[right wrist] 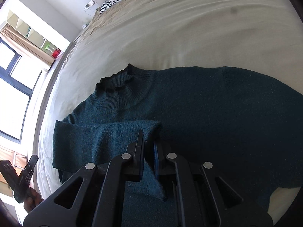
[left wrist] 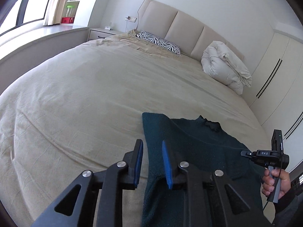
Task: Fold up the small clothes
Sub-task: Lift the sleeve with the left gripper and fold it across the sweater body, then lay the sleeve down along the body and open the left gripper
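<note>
Right wrist view: we look down along the right gripper [right wrist: 149, 151] at a dark teal sweater [right wrist: 198, 113] lying flat on the beige bed [right wrist: 170, 28], collar [right wrist: 117, 83] toward the headboard.
Right claw: pinched nearly closed on the cuff of a sleeve [right wrist: 98, 140]; the knit runs up between the pads, so we read this as a firm hold.
Sleeve: it lies doubled across the chest, which we judge is the fold in progress.
Left wrist view: the left gripper [left wrist: 151, 160] hangs over the sweater's edge [left wrist: 155, 132], jaws a narrow gap apart, blue pads [left wrist: 167, 164] bare, nothing held.
Left claw, purpose: we think it is free for the next corner.
Hands: a hand [left wrist: 274, 181] grips the other tool's handle at the frame's right edge.
Surroundings: zebra pillow [left wrist: 159, 42] and rolled duvet [left wrist: 225, 66] sit well apart near the headboard [left wrist: 185, 28], leaving the fold room.
Risk: fuzzy knit may cling and drag.
</note>
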A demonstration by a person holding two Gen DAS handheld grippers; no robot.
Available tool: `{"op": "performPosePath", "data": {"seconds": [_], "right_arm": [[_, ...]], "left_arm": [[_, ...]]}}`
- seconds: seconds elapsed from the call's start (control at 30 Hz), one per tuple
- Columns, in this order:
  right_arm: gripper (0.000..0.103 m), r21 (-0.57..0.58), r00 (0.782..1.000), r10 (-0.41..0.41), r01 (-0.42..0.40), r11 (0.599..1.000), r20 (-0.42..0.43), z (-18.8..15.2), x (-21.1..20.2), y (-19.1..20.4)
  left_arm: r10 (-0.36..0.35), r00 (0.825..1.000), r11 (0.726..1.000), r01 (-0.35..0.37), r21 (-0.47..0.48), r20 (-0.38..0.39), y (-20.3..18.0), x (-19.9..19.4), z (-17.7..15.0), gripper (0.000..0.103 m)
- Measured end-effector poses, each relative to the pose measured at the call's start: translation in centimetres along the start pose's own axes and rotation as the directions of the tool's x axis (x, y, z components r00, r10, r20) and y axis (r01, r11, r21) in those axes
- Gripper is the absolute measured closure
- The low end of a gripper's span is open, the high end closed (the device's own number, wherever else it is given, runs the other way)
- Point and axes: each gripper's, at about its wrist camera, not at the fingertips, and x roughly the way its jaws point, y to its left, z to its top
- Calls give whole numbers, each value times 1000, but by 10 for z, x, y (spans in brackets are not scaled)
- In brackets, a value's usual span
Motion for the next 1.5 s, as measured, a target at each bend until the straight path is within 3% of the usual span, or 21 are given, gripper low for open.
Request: {"op": "performPosePath", "data": {"seconds": [0.13, 0.37, 0.5, 0.67, 0.87, 0.97, 1.07, 1.2, 1.3, 1.37, 1.5], "right_arm": [[96, 11, 999, -52, 51, 999, 11, 4, -5, -19], [96, 44, 998, -69, 69, 997, -1, -7, -20, -41], [96, 70, 998, -60, 60, 996, -1, -14, -21, -47], [96, 90, 999, -46, 46, 995, -2, -22, -16, -45], [96, 157, 1000, 25, -25, 987, -1, -25, -13, -60], [96, 176, 998, 60, -59, 983, 4, -26, -11, -66], [95, 206, 996, 94, -94, 974, 11, -29, -9, -74], [94, 231, 995, 101, -102, 968, 17, -32, -12, -76], [93, 216, 998, 58, -63, 974, 29, -34, -25, -70], [93, 200, 999, 9, -18, 980, 46, -37, -36, -63], [93, 152, 995, 22, -36, 988, 93, -46, -54, -43]], "left_arm": [[-67, 997, 997, 66, -43, -25, 0, 20, 21, 91], [-167, 981, 984, 160, -74, -102, -12, 61, 30, 92], [-205, 967, 975, 189, -113, -152, -9, 88, 31, 92], [-191, 961, 981, 179, -76, -198, -13, 113, 34, 92], [-251, 923, 962, 204, -181, -292, 11, 167, 33, 92], [-310, 894, 940, 238, -244, -323, 21, 187, 32, 99], [-353, 878, 920, 264, -288, -323, 27, 194, 32, 99], [-360, 882, 917, 274, -289, -304, 25, 180, 33, 100], [-384, 884, 904, 301, -303, -266, 24, 162, 31, 92], [-407, 876, 896, 326, -302, -259, 21, 154, 27, 92], [-383, 874, 916, 315, -250, -300, 11, 155, 16, 92]]}}
